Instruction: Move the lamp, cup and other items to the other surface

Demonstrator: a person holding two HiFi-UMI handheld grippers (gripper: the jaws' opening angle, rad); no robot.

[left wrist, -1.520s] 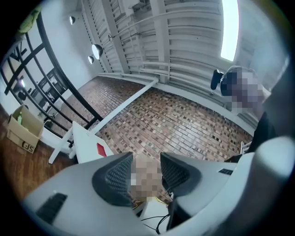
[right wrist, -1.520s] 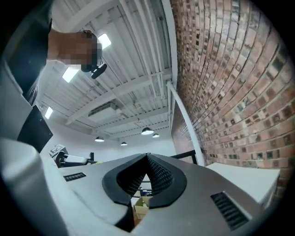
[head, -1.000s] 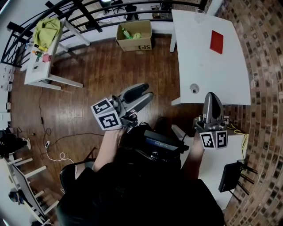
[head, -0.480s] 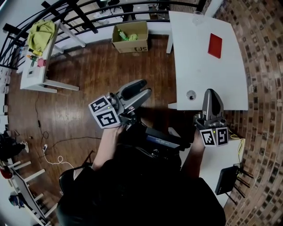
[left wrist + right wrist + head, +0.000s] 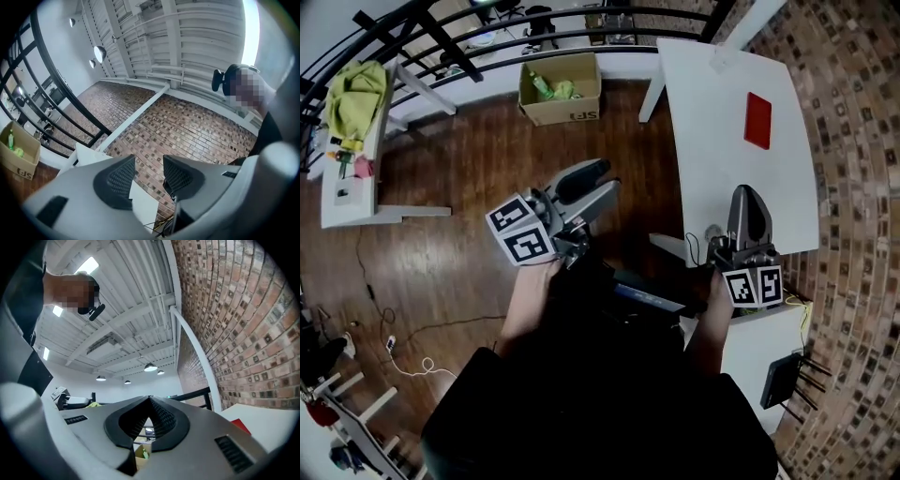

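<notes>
Cardboard box (image 5: pixel 572 112) stands on floor (image 5: pixel 469 206), left of table (image 5: pixel 712 150).

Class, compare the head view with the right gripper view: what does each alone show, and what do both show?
Only the head view: the left gripper with jaws apart, and a black router. Only the right gripper view: the white ceiling and its lamps. Both: the right gripper, jaws together, the red item on the white table, the cardboard box, the brick wall.
</notes>
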